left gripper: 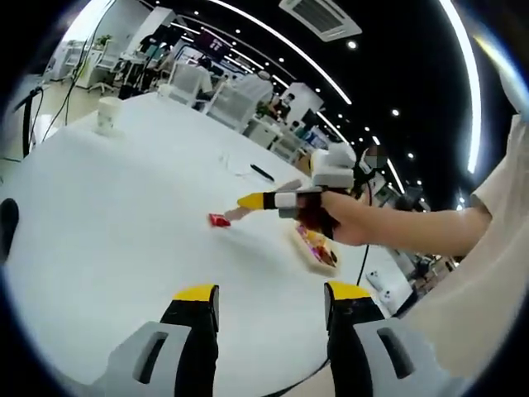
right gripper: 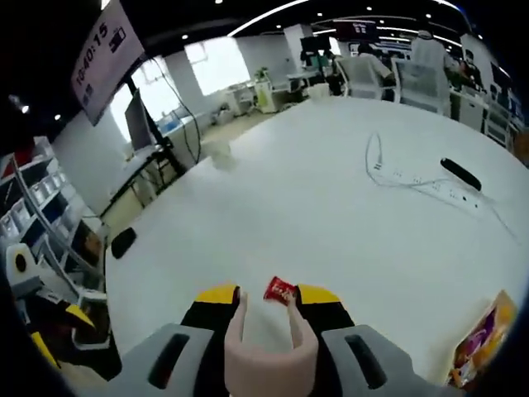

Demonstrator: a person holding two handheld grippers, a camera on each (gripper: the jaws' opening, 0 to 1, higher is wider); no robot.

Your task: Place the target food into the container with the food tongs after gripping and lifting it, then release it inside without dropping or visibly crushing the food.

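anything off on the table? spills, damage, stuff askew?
Nothing spilled or damaged. The small red wrapped food lies flat on the white table, between the tips of the tongs in the right gripper. The white cable lies loose, nothing tangled.

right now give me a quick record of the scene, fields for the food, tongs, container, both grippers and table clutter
food: small red wrapped candy on the white table, not lifted
tongs: pale food tongs held in the right gripper, tips on either side of the candy; contact cannot be told
container: tray with colourful contents, beside the candy
right gripper: shut on the tongs
left gripper: open, holding nothing, hovering over the table
clutter: power strip with cable, black remote, white cup
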